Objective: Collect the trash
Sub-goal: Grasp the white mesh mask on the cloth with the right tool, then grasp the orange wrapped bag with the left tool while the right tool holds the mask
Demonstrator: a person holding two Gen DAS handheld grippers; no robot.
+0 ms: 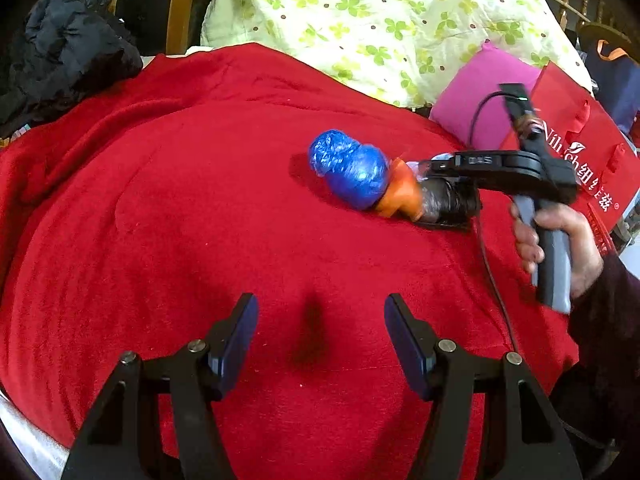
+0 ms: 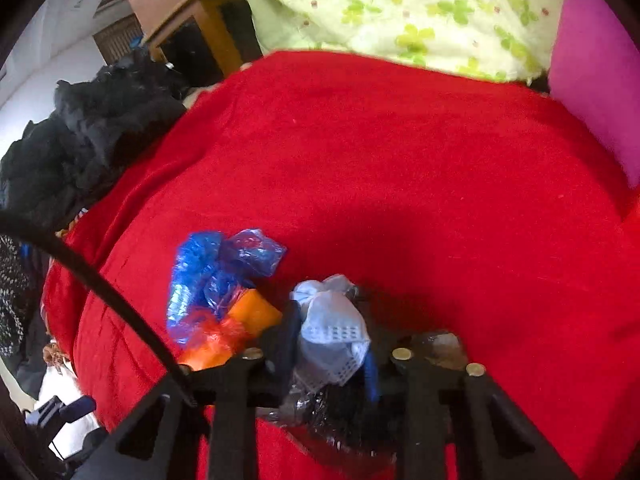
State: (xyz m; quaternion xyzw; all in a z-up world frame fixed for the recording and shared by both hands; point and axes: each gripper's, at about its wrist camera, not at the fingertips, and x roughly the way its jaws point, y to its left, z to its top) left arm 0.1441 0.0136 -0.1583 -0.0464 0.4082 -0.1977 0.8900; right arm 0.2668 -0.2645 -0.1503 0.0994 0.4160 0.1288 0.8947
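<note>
On red bag: "Nil…ch".

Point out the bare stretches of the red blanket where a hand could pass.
Free: the red fleece blanket between the black crumpled clothes and the blue crinkled plastic trash bundle, and ahead of the left gripper. Crowded: the right side, around the right gripper, magenta cushion and red paper bag.

Left hand-held gripper angled downward, jaws parted, nothing between them. Right hand-held gripper clamped tight, its handle gripped by a hand.
</note>
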